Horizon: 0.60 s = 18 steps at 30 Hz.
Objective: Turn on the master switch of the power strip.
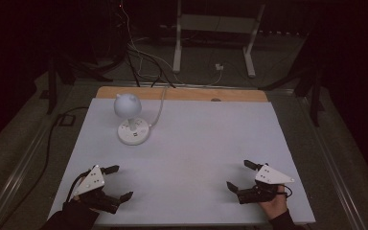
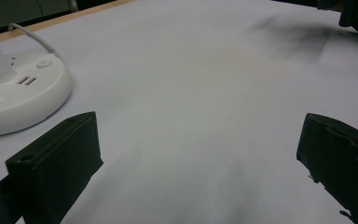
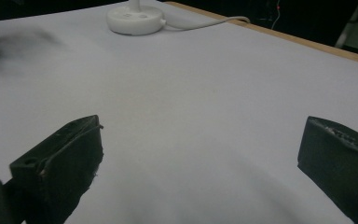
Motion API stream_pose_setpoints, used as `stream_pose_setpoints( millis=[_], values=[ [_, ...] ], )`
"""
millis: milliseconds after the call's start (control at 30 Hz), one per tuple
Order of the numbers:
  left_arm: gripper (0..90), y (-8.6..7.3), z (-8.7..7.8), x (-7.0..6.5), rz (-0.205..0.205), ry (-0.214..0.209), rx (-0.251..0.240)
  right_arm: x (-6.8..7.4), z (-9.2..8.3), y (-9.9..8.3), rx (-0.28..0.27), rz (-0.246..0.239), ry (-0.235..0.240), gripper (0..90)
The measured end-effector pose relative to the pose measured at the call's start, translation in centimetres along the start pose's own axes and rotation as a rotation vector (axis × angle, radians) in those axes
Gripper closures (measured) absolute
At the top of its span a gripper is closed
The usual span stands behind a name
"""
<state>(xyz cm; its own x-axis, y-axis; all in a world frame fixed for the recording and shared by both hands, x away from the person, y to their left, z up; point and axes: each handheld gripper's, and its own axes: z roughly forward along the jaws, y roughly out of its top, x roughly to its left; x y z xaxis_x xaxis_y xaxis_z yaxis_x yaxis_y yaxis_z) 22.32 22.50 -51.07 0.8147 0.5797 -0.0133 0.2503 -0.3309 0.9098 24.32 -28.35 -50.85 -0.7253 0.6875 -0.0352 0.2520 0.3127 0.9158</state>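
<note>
Two hand-held grippers rest wide open and empty at the near edge of a white-covered table, with a small white desk lamp standing far from both.

The left gripper (image 1: 116, 182) sits at the near left corner with its jaws spread far apart and nothing between them; the right gripper (image 1: 240, 176) sits at the near right, jaws likewise spread and empty, pointing toward the left. Each carries a grey three-cornered plate on top. Between and beyond them lies the bare white table surface (image 1: 191, 148). The desk lamp (image 1: 133, 120) stands toward the far left: a round white base (image 2: 14, 100) with two small slots and buttons, a thin stem, and a rounded head above. Its white cable (image 3: 205, 22) runs from the base over the table's wooden far edge (image 1: 182, 93). The dark floor behind holds more cables and a white metal stand (image 1: 215, 33).
</note>
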Motion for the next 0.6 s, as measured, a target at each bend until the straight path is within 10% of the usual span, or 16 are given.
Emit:
stream_pose_setpoints(
  millis=[600],
  values=[
    [0.2,0.01,0.24,-0.05,0.014,-0.028,0.029,0.1,0.52,-0.22,0.073,-0.027,-0.016,0.0]
  ],
)
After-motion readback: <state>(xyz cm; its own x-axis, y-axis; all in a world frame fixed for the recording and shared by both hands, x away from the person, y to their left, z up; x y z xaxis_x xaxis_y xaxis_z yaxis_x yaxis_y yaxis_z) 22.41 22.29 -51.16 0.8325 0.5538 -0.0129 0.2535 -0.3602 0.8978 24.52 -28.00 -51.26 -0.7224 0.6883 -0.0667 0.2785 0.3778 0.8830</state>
